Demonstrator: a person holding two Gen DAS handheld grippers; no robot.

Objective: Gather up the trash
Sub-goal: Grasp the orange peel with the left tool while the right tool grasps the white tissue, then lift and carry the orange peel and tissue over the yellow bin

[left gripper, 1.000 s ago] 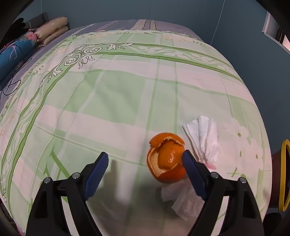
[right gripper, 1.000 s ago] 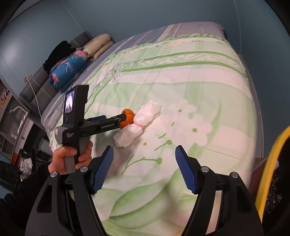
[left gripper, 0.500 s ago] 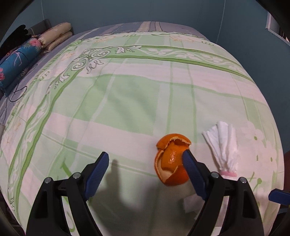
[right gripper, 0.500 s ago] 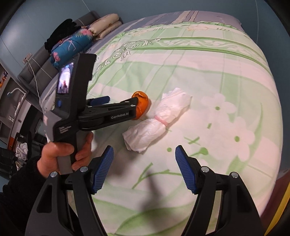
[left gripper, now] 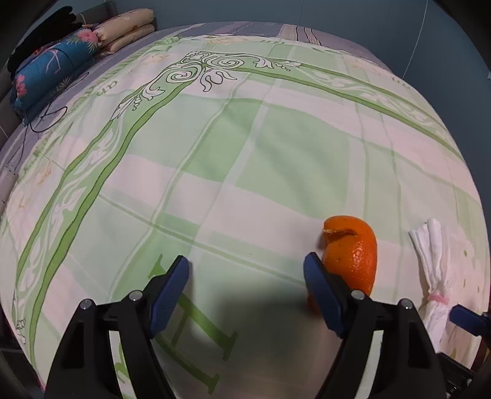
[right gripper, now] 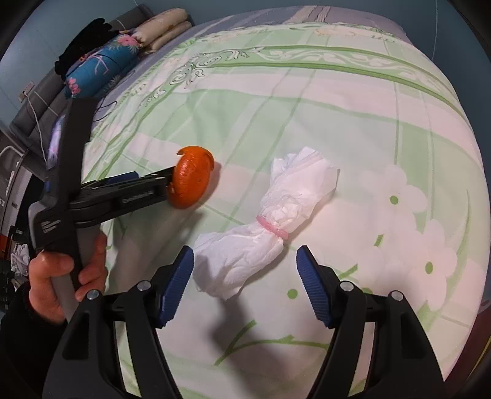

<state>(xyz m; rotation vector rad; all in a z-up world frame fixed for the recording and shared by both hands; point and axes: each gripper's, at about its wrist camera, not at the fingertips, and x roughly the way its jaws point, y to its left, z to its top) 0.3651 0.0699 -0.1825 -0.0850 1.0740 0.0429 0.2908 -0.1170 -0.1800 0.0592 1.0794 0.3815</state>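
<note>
An orange peel (left gripper: 353,254) lies on the green-and-white bedspread (left gripper: 245,153). My left gripper (left gripper: 247,287) is open; the peel sits just outside its right finger, touching it, not between the jaws. The peel also shows in the right wrist view (right gripper: 191,181), with the left gripper (right gripper: 147,188) against it. A white tissue bundle tied with a pink band (right gripper: 270,224) lies to the peel's right. My right gripper (right gripper: 245,284) is open, low over the bundle's near end, which lies between its fingers. The bundle also shows in the left wrist view (left gripper: 434,270).
Rolled blue floral bedding (left gripper: 52,70) and folded beige pillows (left gripper: 129,27) lie at the bed's far left. A black cable (left gripper: 46,116) trails beside them. The blue wall (left gripper: 445,36) borders the bed's far and right sides.
My left gripper shifted left, so the peel moved from between its fingers to outside the right finger. My right gripper moved closer and lower over the tissue bundle.
</note>
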